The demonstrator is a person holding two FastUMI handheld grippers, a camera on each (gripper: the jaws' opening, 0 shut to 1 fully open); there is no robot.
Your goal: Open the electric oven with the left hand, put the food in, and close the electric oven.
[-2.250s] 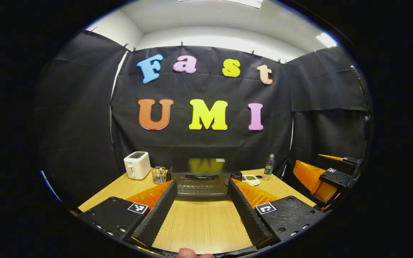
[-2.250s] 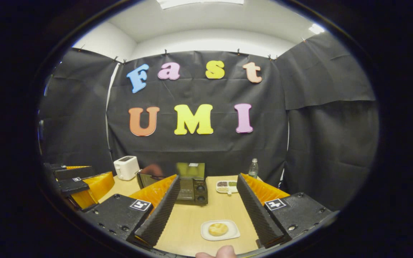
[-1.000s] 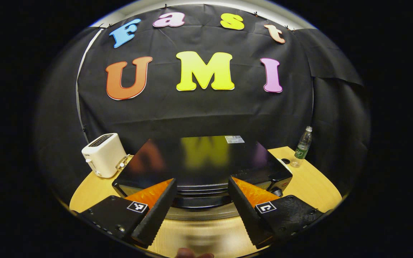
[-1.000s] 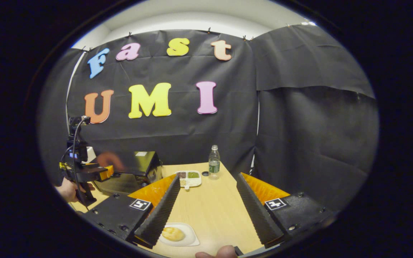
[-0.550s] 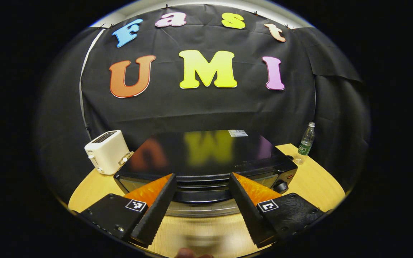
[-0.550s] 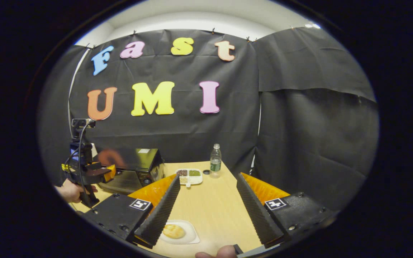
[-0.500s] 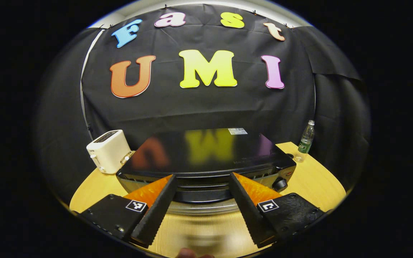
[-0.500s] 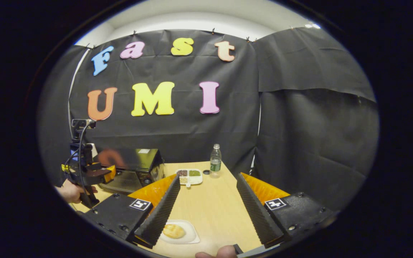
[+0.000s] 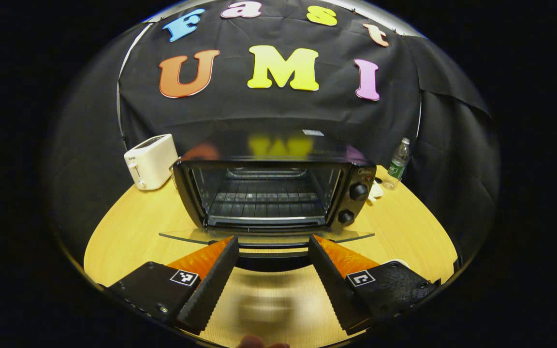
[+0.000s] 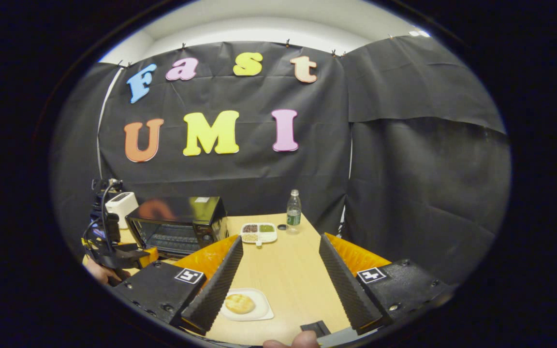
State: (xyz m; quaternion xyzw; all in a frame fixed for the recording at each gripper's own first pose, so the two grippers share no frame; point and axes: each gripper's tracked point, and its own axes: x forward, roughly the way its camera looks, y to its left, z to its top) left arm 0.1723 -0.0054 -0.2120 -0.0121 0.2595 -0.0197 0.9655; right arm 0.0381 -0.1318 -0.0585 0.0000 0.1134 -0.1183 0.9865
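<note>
Wooden tabletop (image 9: 128, 227): black electric oven (image 9: 269, 193), glass door (image 9: 266, 237) now dropped flat versus earlier; left gripper (image 9: 271, 263) agape astride handle, right gripper (image 10: 278, 275) agape, empty, bun on white plate (image 10: 245, 305) near-left.

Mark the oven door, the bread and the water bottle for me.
oven door (image 9: 186, 236): left gripper view, its bare glass left of the fingers.
bread (image 10: 239, 303): right gripper view, its top crust.
water bottle (image 10: 293, 213): right gripper view, its body.

Black-and-orange left gripper (image 9: 272, 249), ridged fingers (image 9: 209, 285)
</note>
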